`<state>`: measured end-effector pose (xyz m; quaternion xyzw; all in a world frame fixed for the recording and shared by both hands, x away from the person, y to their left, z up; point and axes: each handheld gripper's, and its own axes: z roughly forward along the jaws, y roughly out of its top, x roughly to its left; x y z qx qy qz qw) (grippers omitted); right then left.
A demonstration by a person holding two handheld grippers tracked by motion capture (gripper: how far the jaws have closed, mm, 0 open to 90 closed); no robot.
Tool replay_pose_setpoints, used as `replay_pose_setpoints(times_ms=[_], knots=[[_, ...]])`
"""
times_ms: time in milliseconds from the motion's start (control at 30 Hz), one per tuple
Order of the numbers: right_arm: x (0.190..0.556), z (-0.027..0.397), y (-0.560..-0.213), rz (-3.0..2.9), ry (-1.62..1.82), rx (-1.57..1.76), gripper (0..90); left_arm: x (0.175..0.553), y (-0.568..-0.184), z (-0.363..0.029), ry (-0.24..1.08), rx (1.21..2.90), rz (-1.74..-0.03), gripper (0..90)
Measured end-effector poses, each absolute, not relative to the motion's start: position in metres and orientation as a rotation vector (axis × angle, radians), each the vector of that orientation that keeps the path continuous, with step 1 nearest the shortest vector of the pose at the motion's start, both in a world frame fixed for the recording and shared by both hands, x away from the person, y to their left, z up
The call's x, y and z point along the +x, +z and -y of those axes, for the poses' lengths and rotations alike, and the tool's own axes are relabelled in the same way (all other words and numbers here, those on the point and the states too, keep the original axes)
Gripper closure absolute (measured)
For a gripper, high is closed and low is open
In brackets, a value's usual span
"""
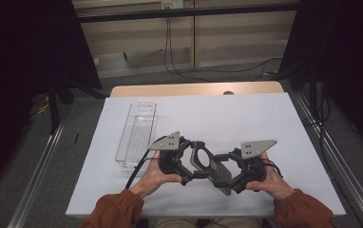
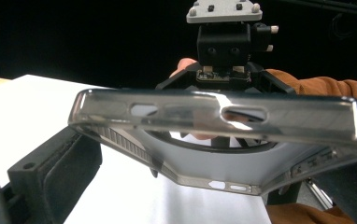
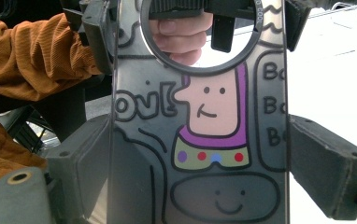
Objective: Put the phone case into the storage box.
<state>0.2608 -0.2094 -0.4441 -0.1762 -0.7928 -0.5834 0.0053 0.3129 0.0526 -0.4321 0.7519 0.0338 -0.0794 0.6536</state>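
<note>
High view: phone case (image 1: 211,166) spanning between left gripper (image 1: 185,164) and right gripper (image 1: 236,176), above white table (image 1: 246,118), beside clear tray (image 1: 137,135).

Left gripper view: case edge (image 2: 223,114) across; grip unclear.

Right gripper view: clamped on case (image 3: 200,140), lettering "Bo".

White-topped table (image 1: 265,118), clear plastic tray (image 1: 137,135) lying at left

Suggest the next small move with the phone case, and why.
Probably carry the clear printed phone case toward the long clear plastic tray on the white mat. Both tools, left and right, grip it in mid-air, the right tool's jaws against its sides, and the tray looks empty.
</note>
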Motion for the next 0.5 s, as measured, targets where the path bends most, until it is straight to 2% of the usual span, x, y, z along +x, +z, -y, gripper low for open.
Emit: replay_pose_setpoints(times_ms=[300,500], knots=[[0.2608,0.2083,-0.4449,2.465,-1.822,-0.537,12.2,0.3132,-0.4331,-0.0515,-0.197,1.689,-0.068,0.2],[0.2614,0.2084,-0.4464,2.453,-1.82,-0.539,12.2,0.312,-0.4327,-0.0527,-0.201,1.701,-0.047,5.4]])
